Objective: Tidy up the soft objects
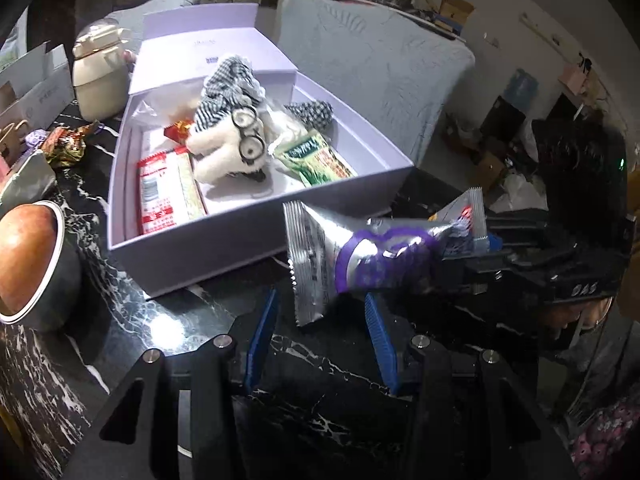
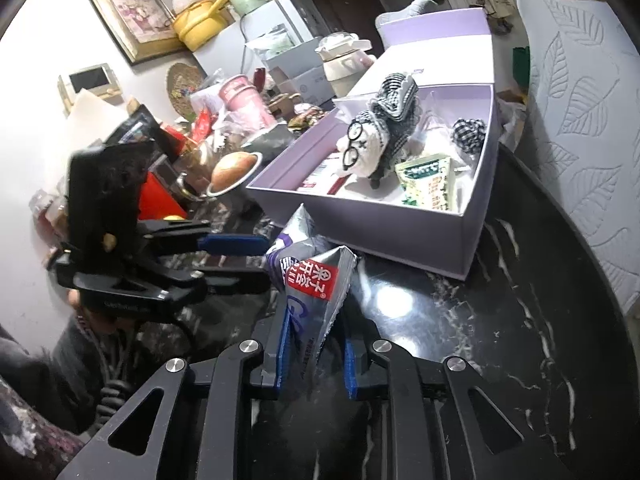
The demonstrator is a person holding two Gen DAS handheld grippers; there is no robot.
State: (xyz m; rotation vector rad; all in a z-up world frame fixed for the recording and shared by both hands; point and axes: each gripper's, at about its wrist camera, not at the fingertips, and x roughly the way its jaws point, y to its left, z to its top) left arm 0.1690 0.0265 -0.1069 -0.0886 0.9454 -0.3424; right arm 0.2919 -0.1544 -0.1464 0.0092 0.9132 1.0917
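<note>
Silver snack packet in right tongs

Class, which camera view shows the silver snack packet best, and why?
The left wrist view: the silver snack packet shows almost its full length, held by the right claw. The right wrist view shows it crumpled and foreshortened.

An open box sits on the table. In it a plush toy lies between two packets, one to its left and one to its right. A snack bag hangs before the box. A bowl stands left of it.
</note>
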